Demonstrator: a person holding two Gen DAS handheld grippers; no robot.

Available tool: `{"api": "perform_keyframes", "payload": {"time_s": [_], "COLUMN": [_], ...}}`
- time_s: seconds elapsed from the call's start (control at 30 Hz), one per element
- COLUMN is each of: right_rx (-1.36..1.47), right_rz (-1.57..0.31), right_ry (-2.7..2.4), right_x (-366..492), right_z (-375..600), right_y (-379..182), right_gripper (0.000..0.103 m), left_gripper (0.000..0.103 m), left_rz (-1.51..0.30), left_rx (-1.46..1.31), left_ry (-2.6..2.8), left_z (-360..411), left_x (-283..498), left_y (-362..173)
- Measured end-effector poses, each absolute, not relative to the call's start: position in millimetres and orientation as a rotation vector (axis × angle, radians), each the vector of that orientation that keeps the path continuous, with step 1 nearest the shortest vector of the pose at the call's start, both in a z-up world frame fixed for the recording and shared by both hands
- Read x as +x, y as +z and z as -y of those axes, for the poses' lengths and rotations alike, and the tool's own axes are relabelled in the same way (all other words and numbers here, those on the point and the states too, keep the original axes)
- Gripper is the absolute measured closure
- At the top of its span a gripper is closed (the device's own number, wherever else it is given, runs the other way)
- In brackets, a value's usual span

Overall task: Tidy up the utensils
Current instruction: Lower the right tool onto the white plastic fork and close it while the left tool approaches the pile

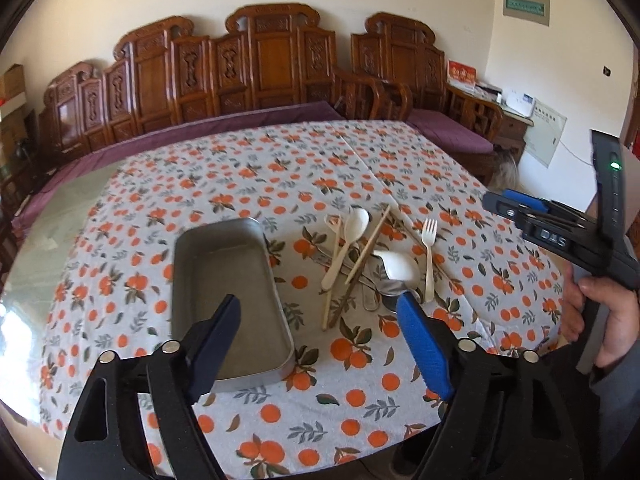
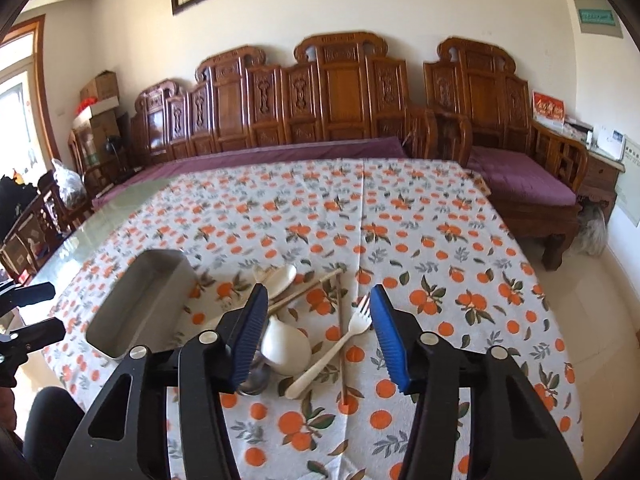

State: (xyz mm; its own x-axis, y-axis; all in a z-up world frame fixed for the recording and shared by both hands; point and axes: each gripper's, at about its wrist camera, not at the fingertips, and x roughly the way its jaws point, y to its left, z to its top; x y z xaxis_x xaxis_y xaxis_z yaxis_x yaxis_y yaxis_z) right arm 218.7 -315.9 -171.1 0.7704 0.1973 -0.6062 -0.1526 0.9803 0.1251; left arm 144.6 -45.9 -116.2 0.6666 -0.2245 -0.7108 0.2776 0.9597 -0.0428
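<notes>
Between the right gripper (image 2: 318, 332)'s wide, empty fingers lies the fork (image 2: 340, 344); lower squarely, pinch its handle, avoiding the crossed chopstick (image 2: 341, 344). Left gripper (image 1: 320, 340) gapes empty.

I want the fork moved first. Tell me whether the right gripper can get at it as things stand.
Probably yes. The right gripper is open above the pile, and the white fork lies on top between its fingers, crossing only a chopstick underneath. Nothing covers it.
</notes>
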Motion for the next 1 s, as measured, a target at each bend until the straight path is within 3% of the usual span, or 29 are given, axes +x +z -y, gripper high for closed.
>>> {"api": "perform_keyframes", "payload": {"time_s": [0.13,0.4,0.83,0.93,1.0], "right_rx": [0.077,0.112,0.139,0.099,0.097], "right_rz": [-0.717,-0.856,-0.983,-0.978,-0.980], "right_ry": [0.187,0.206,0.203,0.184,0.178], "right_x": [240,262,291,292,292], "right_z": [324,334,313,309,311], "right_y": [-192,-250,-291,-292,-292], "right_gripper": [0.053,0.064,0.067,0.073,0.083], "left_gripper": [0.036,0.041,0.044,0.044,0.044], "left_rz": [-0.823,-0.880,-0.950,-0.948,-0.943], "left_rx": [0.082,0.098,0.090,0.108,0.123], "left_ry": [-0.296,-0.314,-0.303,-0.300,-0.291], "left_z": [53,70,91,95,97], "left_x": [158,186,210,214,218], "left_y": [-129,-157,-194,-194,-192]}}
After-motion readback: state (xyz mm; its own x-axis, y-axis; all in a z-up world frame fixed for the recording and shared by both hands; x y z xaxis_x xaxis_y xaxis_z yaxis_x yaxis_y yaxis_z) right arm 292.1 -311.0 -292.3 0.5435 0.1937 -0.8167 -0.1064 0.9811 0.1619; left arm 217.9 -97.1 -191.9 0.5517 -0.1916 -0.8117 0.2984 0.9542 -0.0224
